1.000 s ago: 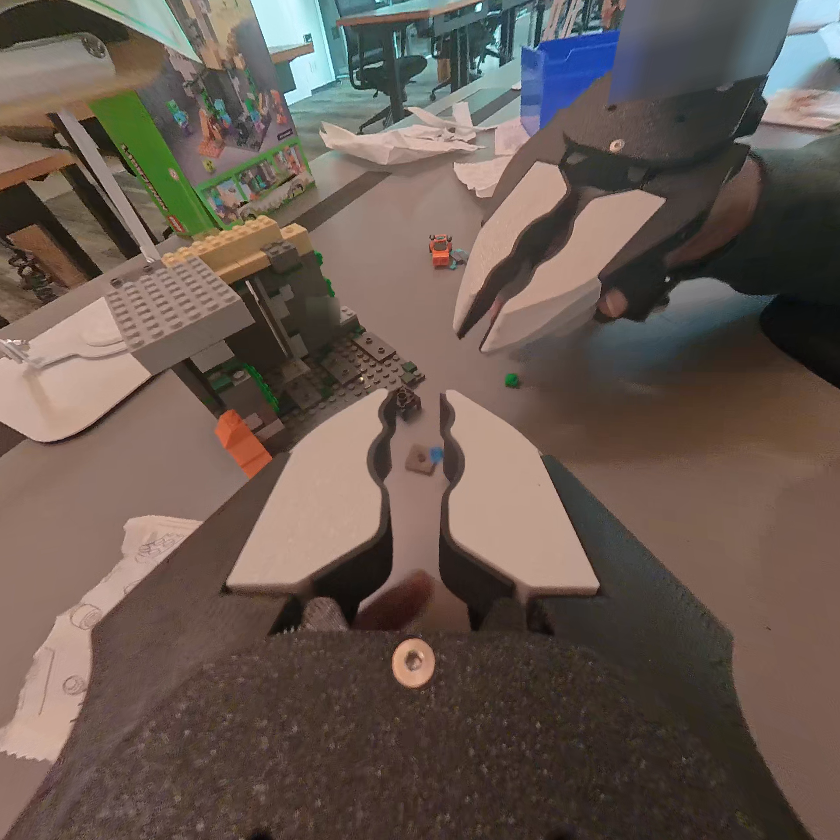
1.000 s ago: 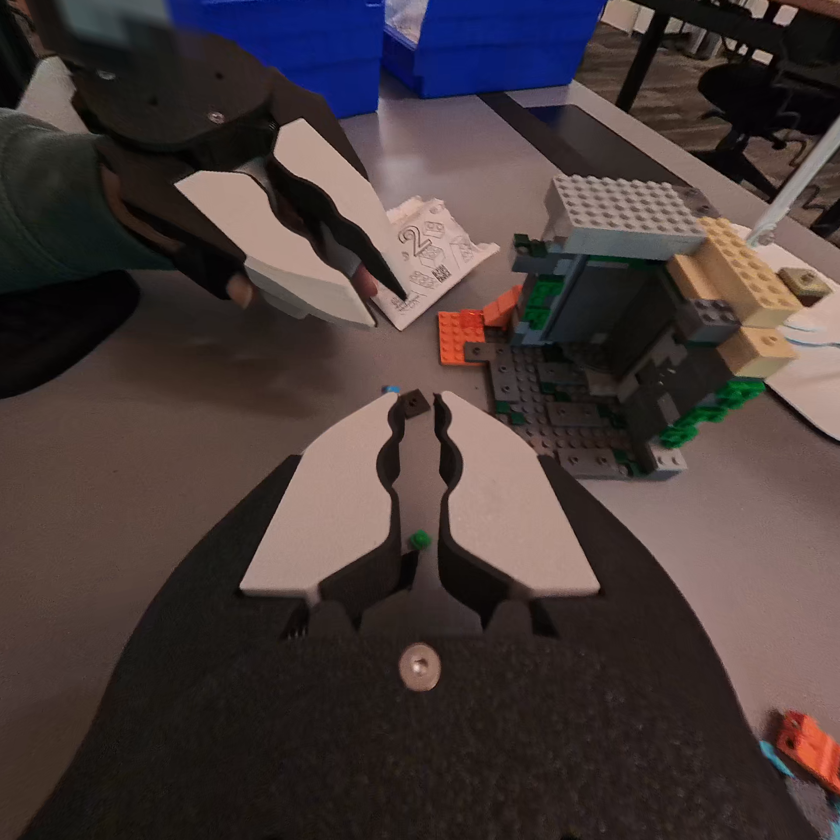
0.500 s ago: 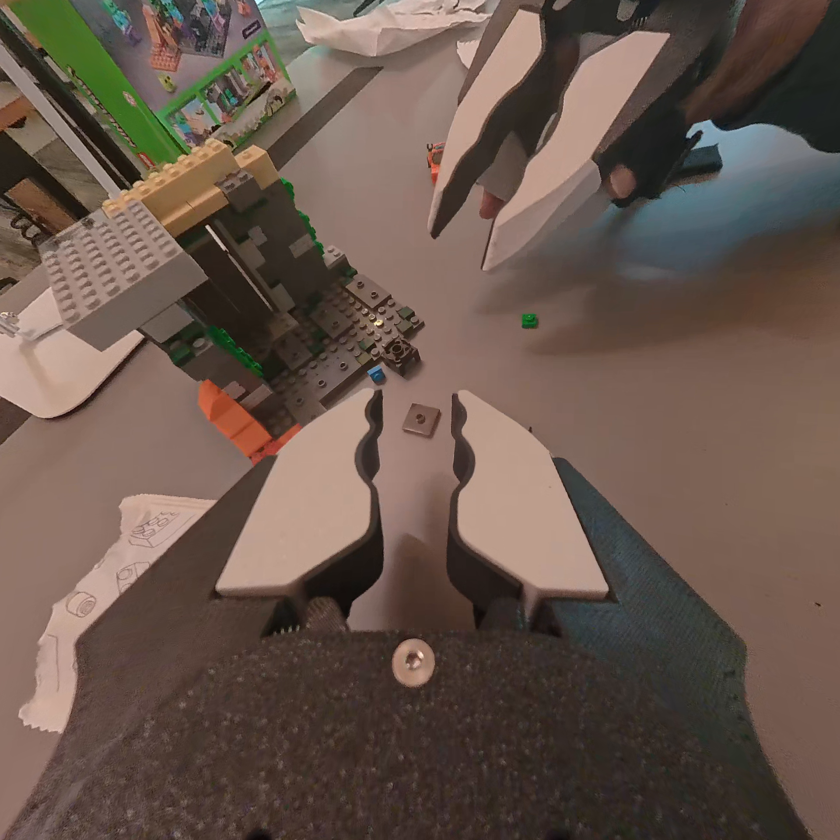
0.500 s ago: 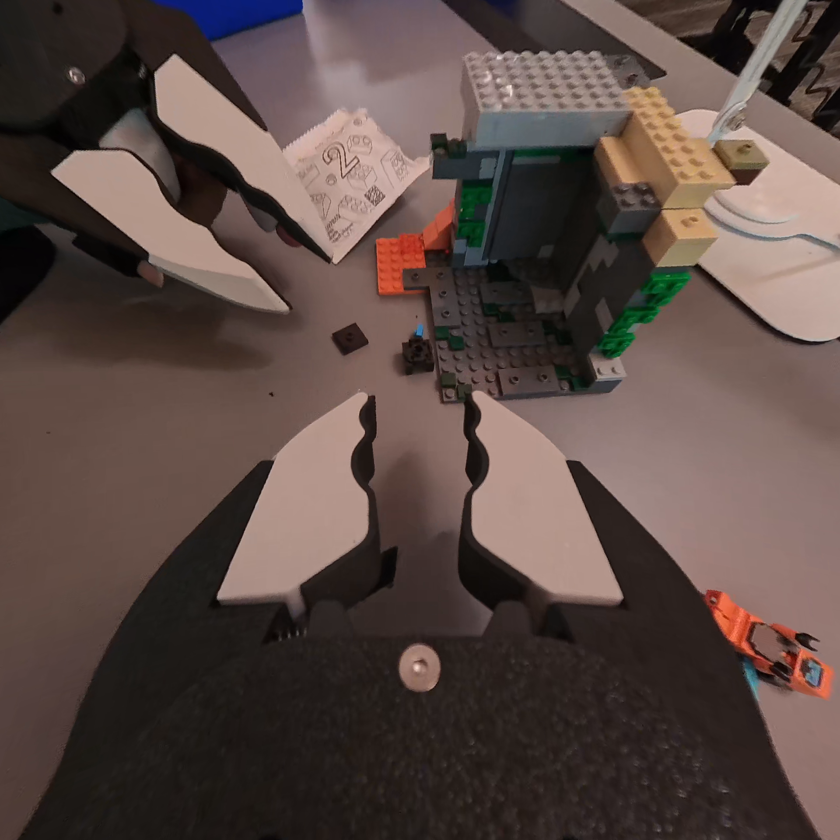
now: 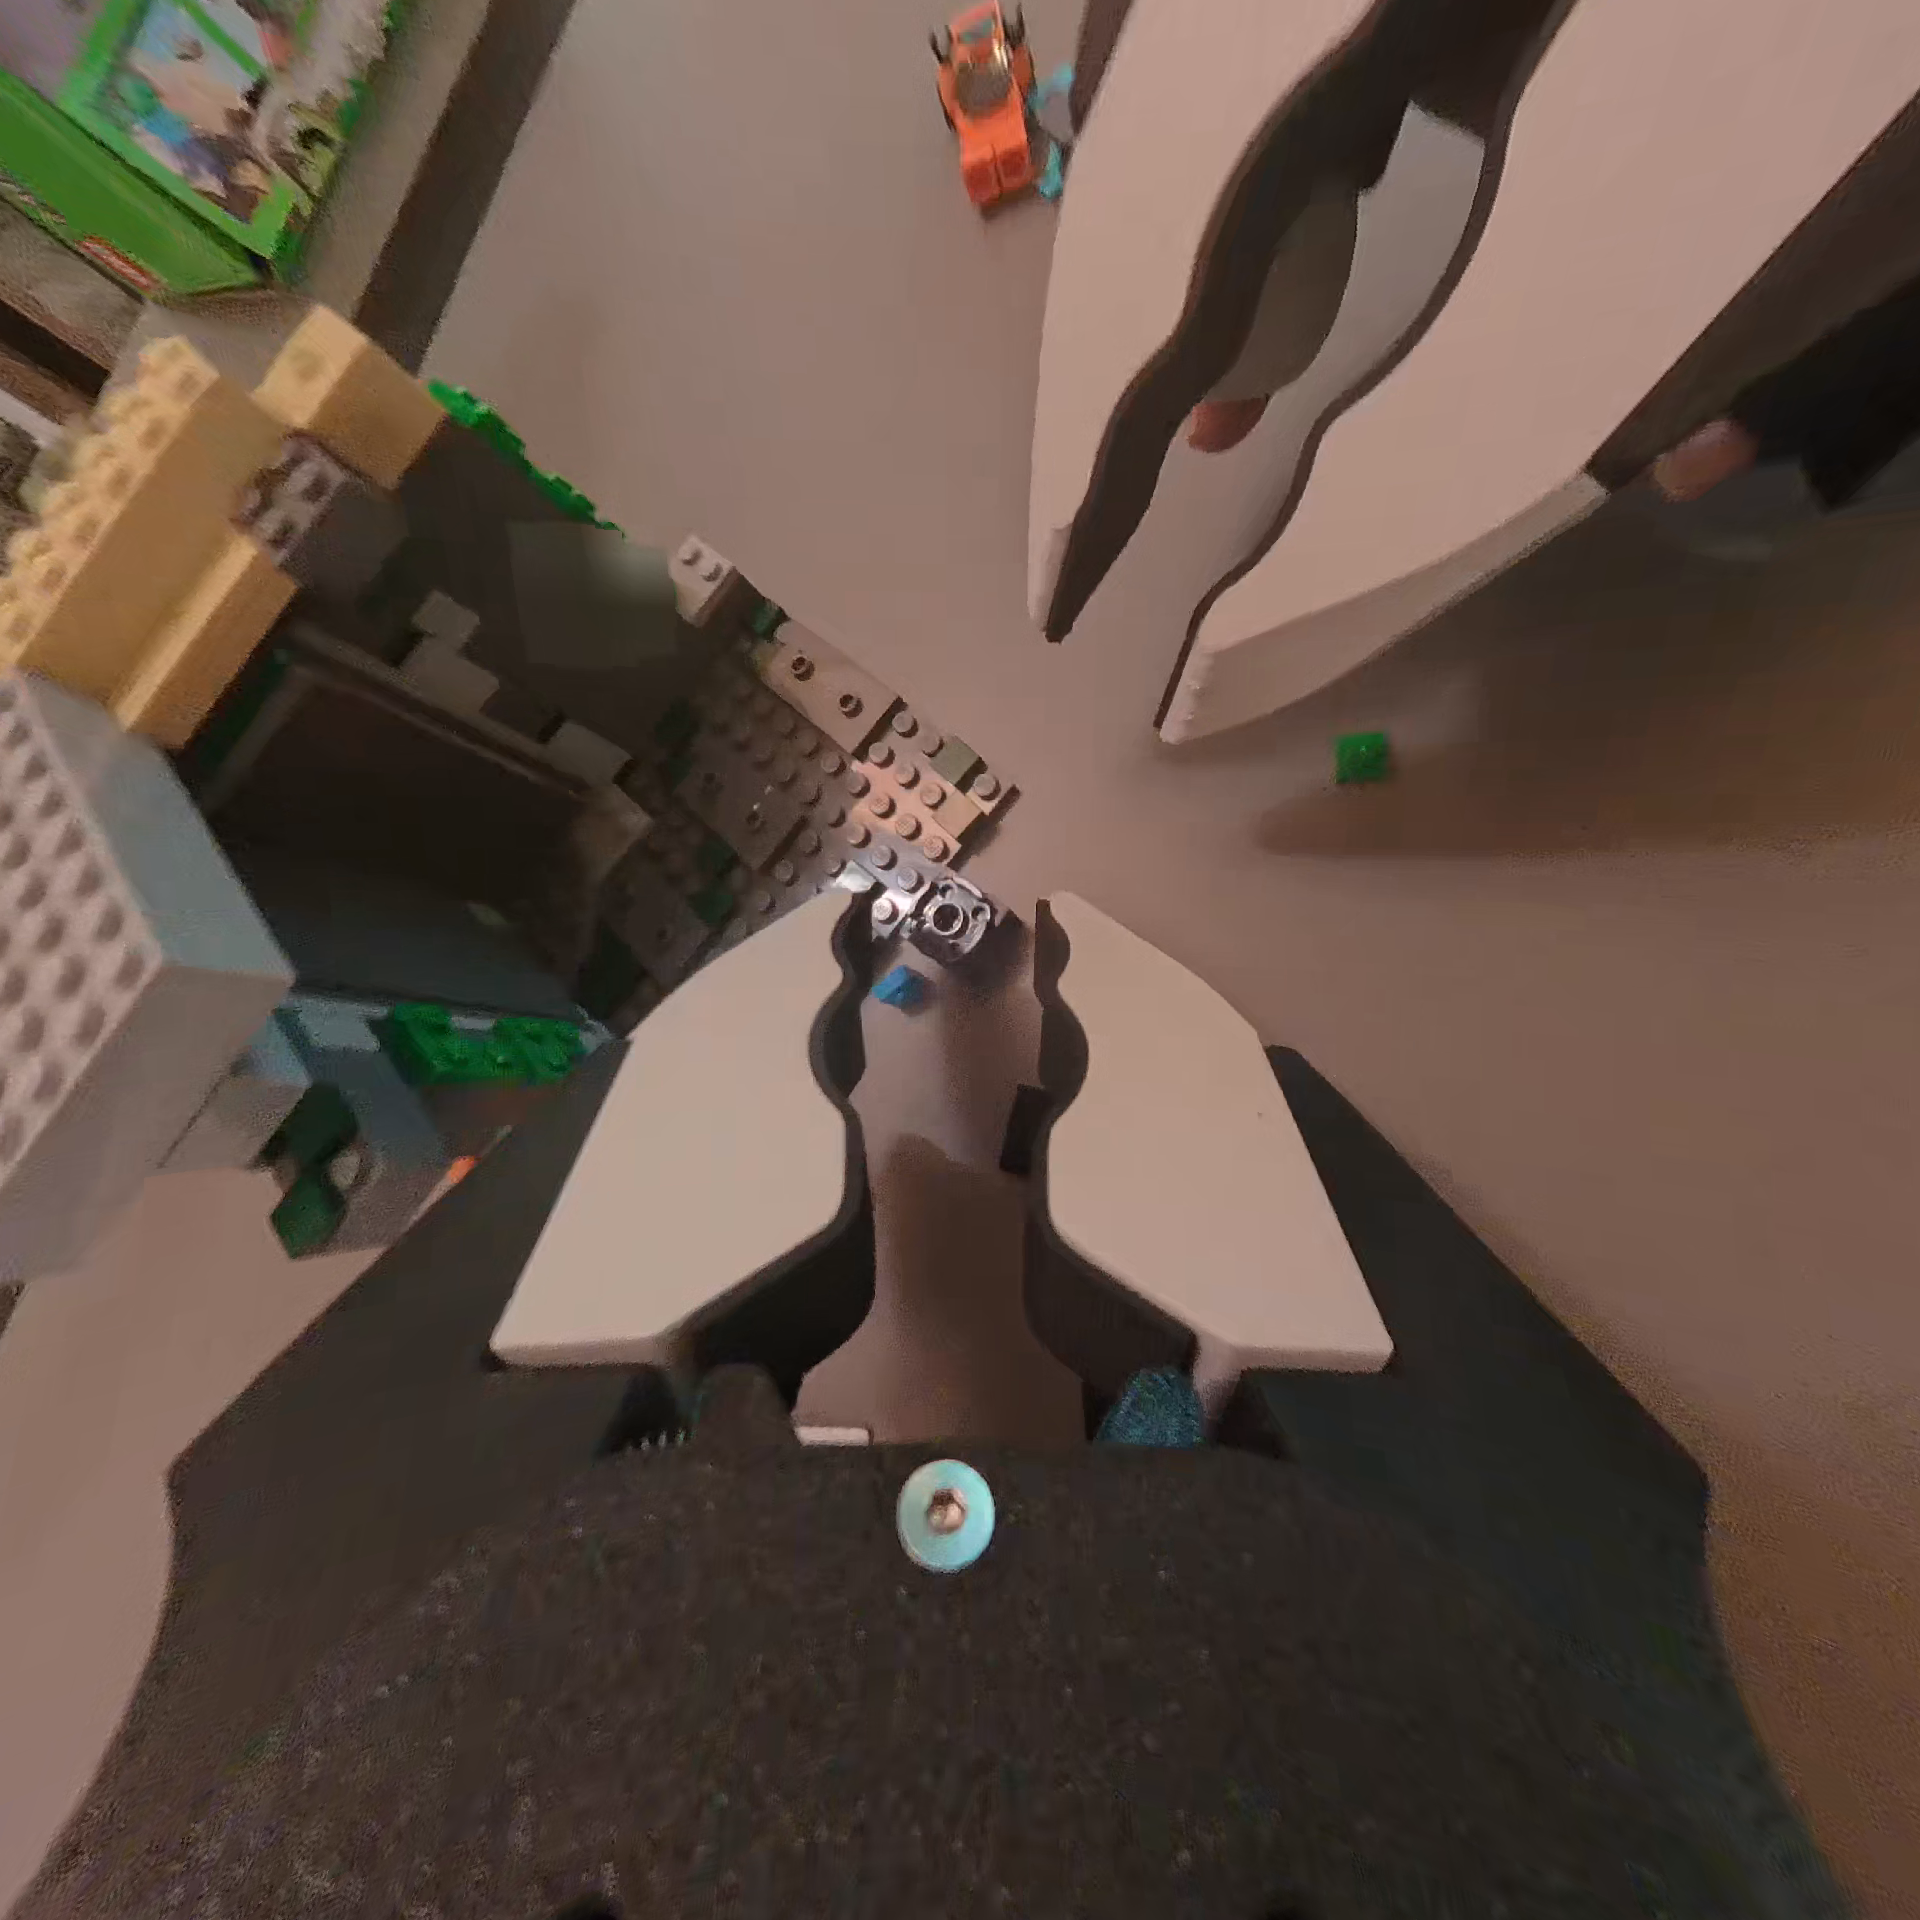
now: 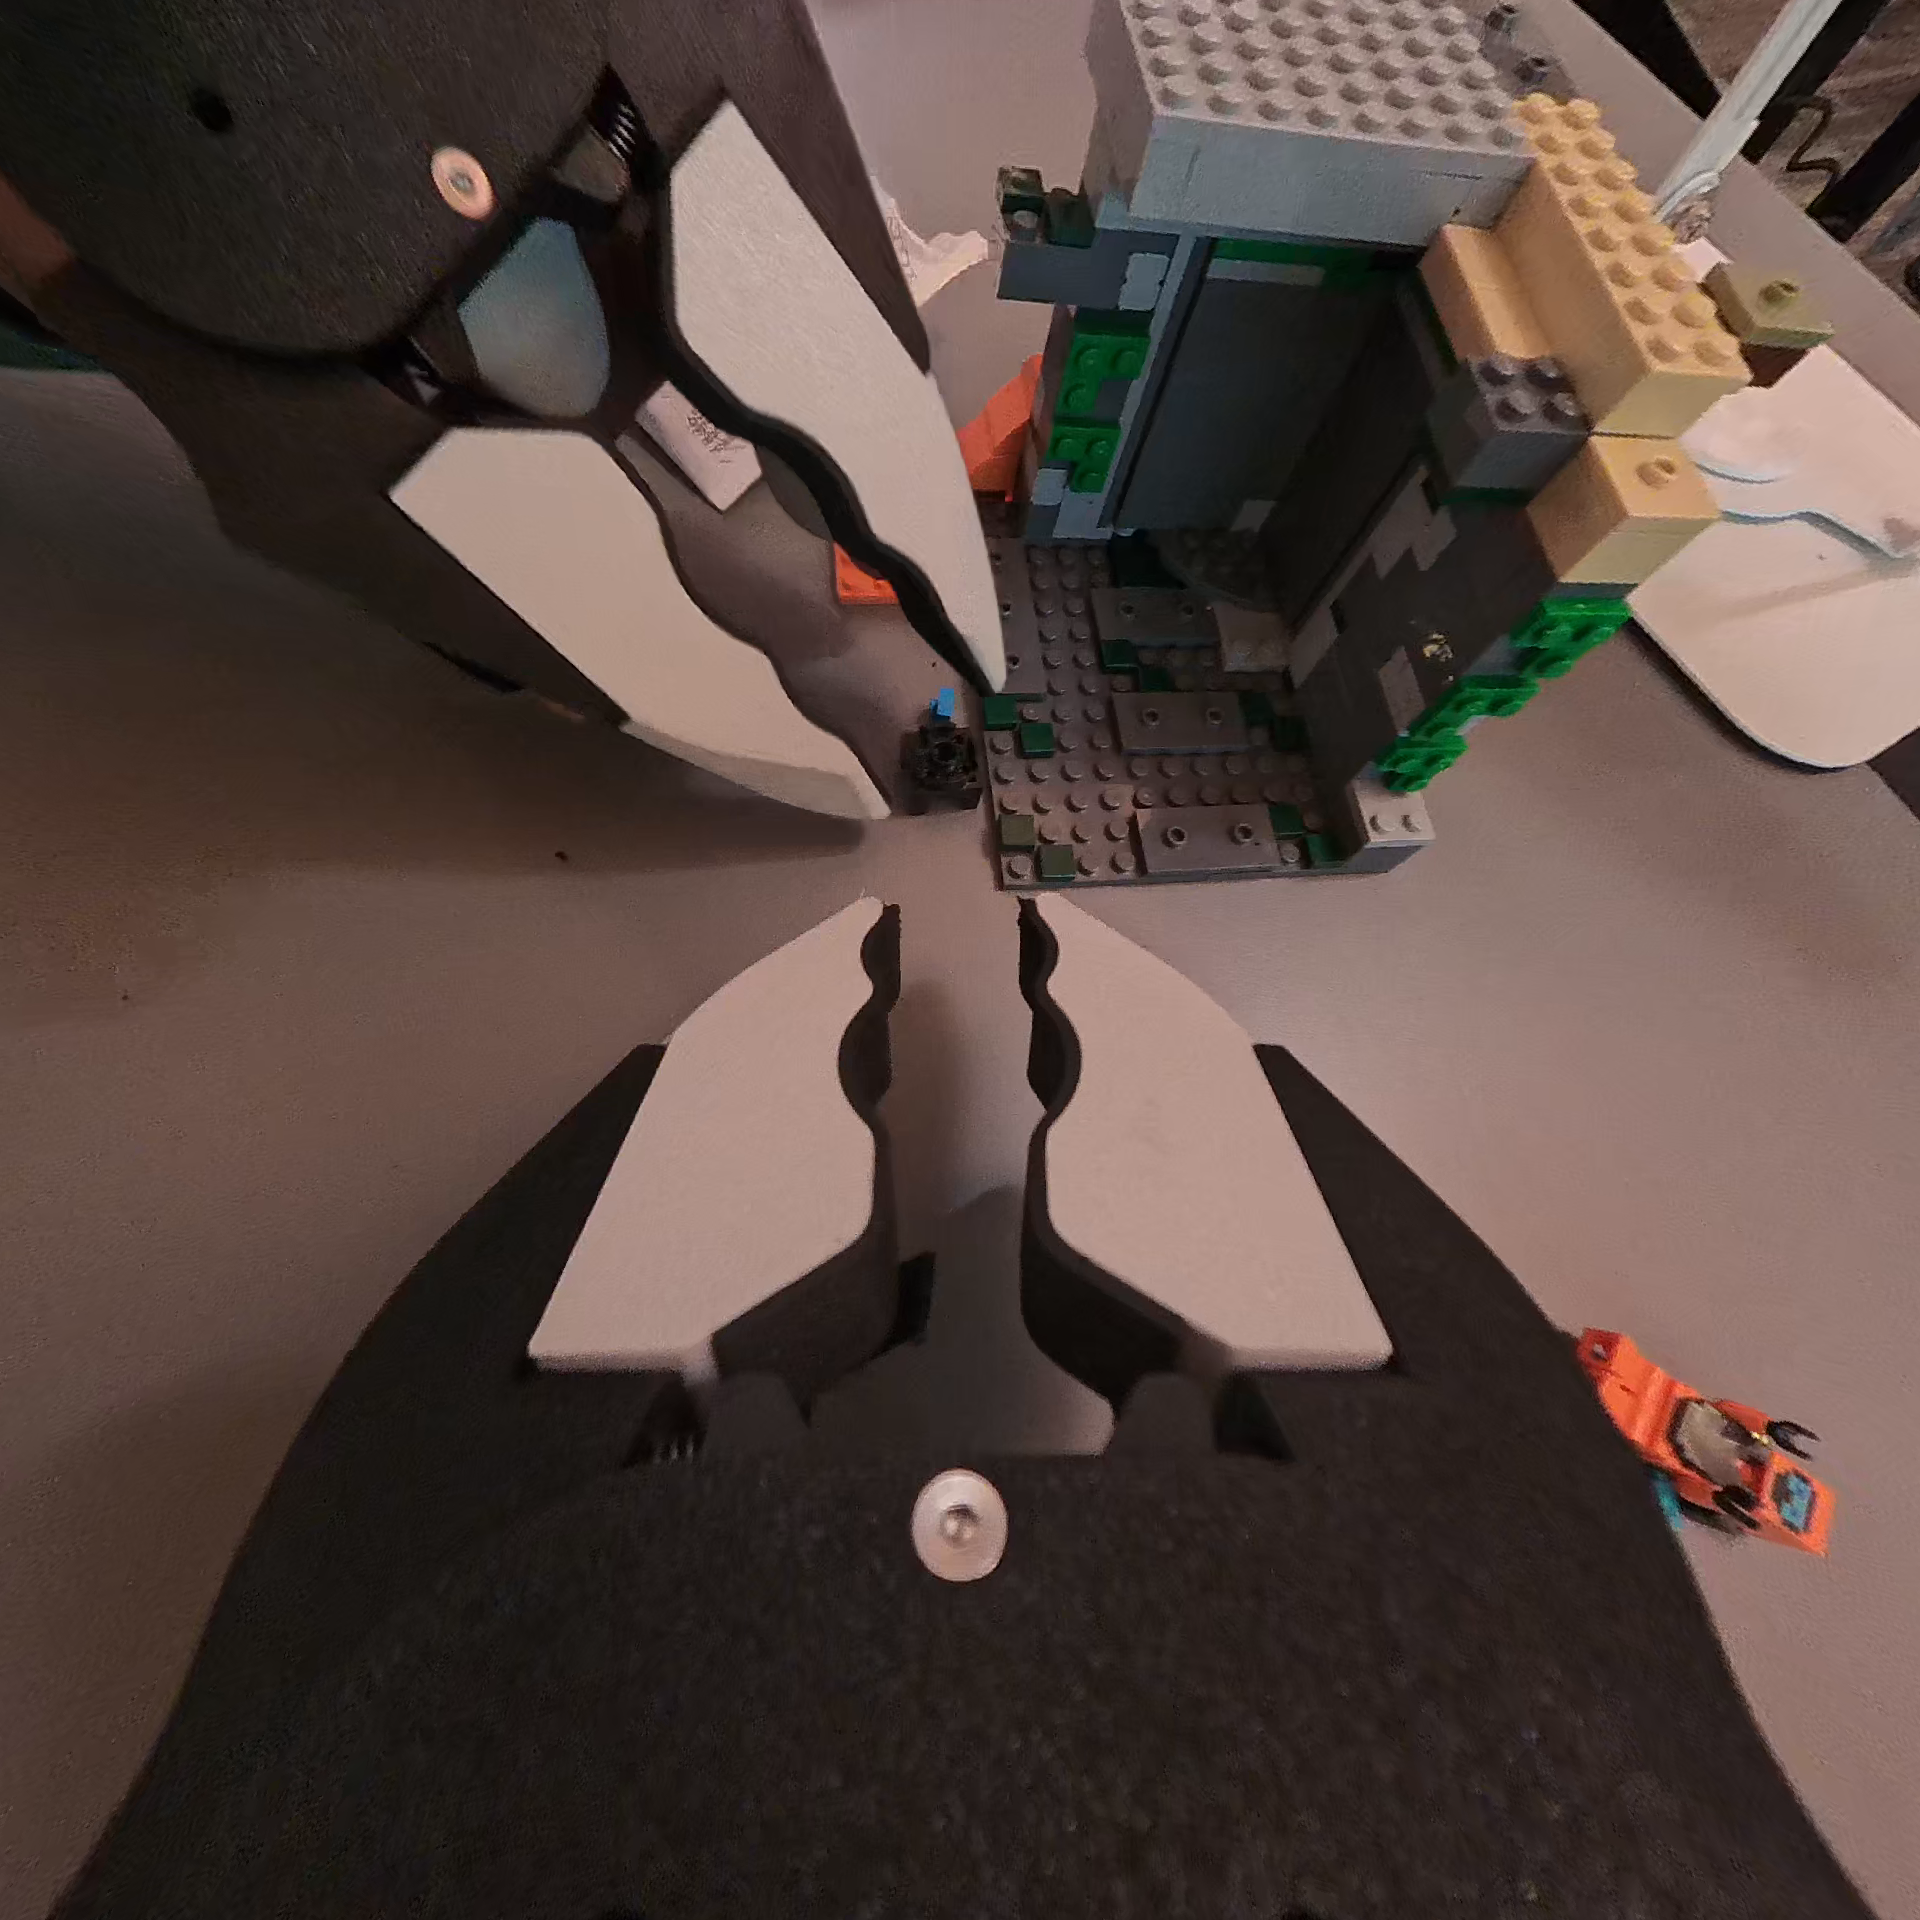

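Down comes the left gripper (image 5: 940,914), jaws apart around a small black brick (image 5: 954,923) beside the model's baseplate (image 6: 1143,790), nothing gripped, while the right gripper (image 6: 954,909) hovers open.

No writing can be read clearly anywhere. The green toy box (image 5: 156,156), standing behind the brick model (image 5: 436,748), carries a small red logo patch and printed pictures, but they are too blurred to make out. A scrap of white printed paper (image 6: 696,447), lying to the left of the same model and seen between the other gripper's fingers, bears dark print too small to read.
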`<move>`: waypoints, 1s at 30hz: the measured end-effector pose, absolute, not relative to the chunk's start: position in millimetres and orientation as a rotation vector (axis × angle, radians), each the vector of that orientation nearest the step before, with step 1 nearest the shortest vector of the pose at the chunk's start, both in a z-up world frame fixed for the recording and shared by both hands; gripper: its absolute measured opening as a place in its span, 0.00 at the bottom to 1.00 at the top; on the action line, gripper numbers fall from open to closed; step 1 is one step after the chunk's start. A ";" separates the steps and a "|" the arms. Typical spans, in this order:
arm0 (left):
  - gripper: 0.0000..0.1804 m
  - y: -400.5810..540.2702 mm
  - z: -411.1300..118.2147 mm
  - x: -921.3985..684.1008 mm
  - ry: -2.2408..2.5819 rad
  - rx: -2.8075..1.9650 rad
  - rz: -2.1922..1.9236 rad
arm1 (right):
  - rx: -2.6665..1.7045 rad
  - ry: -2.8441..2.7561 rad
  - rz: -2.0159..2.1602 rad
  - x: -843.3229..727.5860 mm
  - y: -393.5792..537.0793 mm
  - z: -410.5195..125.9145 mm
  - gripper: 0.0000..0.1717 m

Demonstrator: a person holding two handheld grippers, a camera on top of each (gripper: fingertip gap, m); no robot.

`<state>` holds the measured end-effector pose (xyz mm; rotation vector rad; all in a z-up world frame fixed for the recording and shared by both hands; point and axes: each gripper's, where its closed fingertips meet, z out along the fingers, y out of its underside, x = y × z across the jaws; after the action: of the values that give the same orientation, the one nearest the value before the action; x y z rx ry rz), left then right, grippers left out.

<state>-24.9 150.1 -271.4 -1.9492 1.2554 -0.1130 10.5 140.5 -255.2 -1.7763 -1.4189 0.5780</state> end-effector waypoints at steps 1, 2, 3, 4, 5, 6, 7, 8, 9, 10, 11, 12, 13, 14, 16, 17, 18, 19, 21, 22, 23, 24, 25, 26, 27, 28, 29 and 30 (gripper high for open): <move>0.16 151.0 -275.0 -24.1 1.284 -1.962 -0.101 | -1.777 -1.411 0.588 10.3 141.0 -254.8 0.12; 0.16 151.7 -278.2 -23.4 1.296 -1.978 -0.101 | -1.778 -1.404 0.597 10.1 141.4 -254.5 0.12; 0.14 152.5 -279.9 -22.6 1.295 -1.990 -0.108 | -1.780 -1.404 0.601 10.3 141.3 -254.4 0.12; 0.12 152.8 -280.7 -21.7 1.290 -1.999 -0.122 | -1.778 -1.402 0.600 10.5 141.6 -253.5 0.12; 0.11 152.8 -281.1 -21.7 1.284 -2.007 -0.129 | -1.770 -1.400 0.599 10.2 141.6 -252.0 0.11; 0.11 152.7 -281.0 -22.7 1.279 -2.013 -0.127 | -1.763 -1.401 0.599 10.1 141.1 -250.6 0.11; 0.11 152.0 -280.7 -24.8 1.276 -2.013 -0.116 | -1.759 -1.400 0.597 10.1 140.7 -249.5 0.11; 0.11 149.1 -279.2 -25.3 1.276 -1.998 -0.122 | -1.754 -1.395 0.605 9.8 140.2 -247.9 0.11; 0.10 142.9 -274.7 -22.1 1.276 -1.961 -0.168 | -1.751 -1.385 0.632 8.8 138.9 -245.7 0.11; 0.10 136.5 -266.7 -18.7 1.261 -1.910 -0.217 | -1.749 -1.371 0.679 6.8 136.4 -242.8 0.11; 0.10 131.8 -256.2 -18.0 1.224 -1.866 -0.245 | -1.747 -1.357 0.741 4.3 132.6 -239.2 0.11; 0.10 124.6 -244.6 -16.7 1.193 -1.822 -0.291 | -1.741 -1.351 0.820 1.2 126.7 -235.2 0.11; 0.10 116.0 -231.1 -14.3 1.161 -1.765 -0.354 | -1.728 -1.344 0.919 -2.7 119.0 -229.6 0.11; 0.10 108.3 -217.3 -13.2 1.120 -1.707 -0.405 | -1.713 -1.321 1.028 -6.5 112.0 -222.3 0.12; 0.10 92.2 -194.4 -13.1 1.068 -1.595 -0.475 | -1.678 -1.269 1.243 -12.5 98.9 -206.5 0.13; 0.10 83.7 -183.2 -13.2 1.049 -1.526 -0.501 | -1.654 -1.259 1.352 -14.7 90.8 -199.4 0.13; 0.10 75.4 -173.0 -13.6 1.032 -1.458 -0.528 | -1.633 -1.259 1.458 -16.4 81.8 -193.4 0.14; 0.10 66.6 -163.5 -13.8 1.016 -1.392 -0.569 | -1.611 -1.259 1.546 -18.0 73.9 -187.7 0.15; 0.10 50.2 -148.7 -14.9 0.999 -1.279 -0.657 | -1.528 -1.253 1.704 -20.0 58.8 -173.5 0.17; 0.10 46.5 -144.5 -16.6 0.995 -1.247 -0.670 | -1.486 -1.252 1.788 -19.7 51.2 -166.5 0.17; 0.10 43.7 -141.1 -18.0 0.997 -1.220 -0.674 | -1.455 -1.246 1.868 -19.1 44.7 -160.5 0.17; 0.10 41.2 -137.3 -18.7 0.997 -1.196 -0.681 | -1.440 -1.235 1.932 -19.4 40.3 -156.4 0.17; 0.10 38.9 -133.6 -18.8 0.994 -1.176 -0.692 | -1.437 -1.225 1.973 -20.6 37.6 -154.3 0.18; 0.10 36.3 -132.2 -17.5 1.003 -1.165 -0.702 | -1.419 -1.214 2.011 -21.8 34.7 -151.2 0.18; 0.10 34.3 -133.6 -15.6 1.021 -1.164 -0.702 | -1.390 -1.200 2.056 -22.4 31.4 -146.8 0.18; 0.10 32.6 -135.5 -13.6 1.039 -1.163 -0.698 | -1.368 -1.188 2.099 -22.7 28.6 -142.9 0.18; 0.10 30.5 -137.0 -11.6 1.053 -1.160 -0.703 | -1.354 -1.173 2.130 -23.2 27.4 -139.9 0.18; 0.10 28.8 -137.8 -9.8 1.060 -1.157 -0.710 | -1.348 -1.156 2.151 -23.8 27.2 -137.9 0.18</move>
<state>-9.8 28.8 -137.8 -1.1567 1.0601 -0.7097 -23.8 27.2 -137.9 -1.3479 -1.1564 2.1512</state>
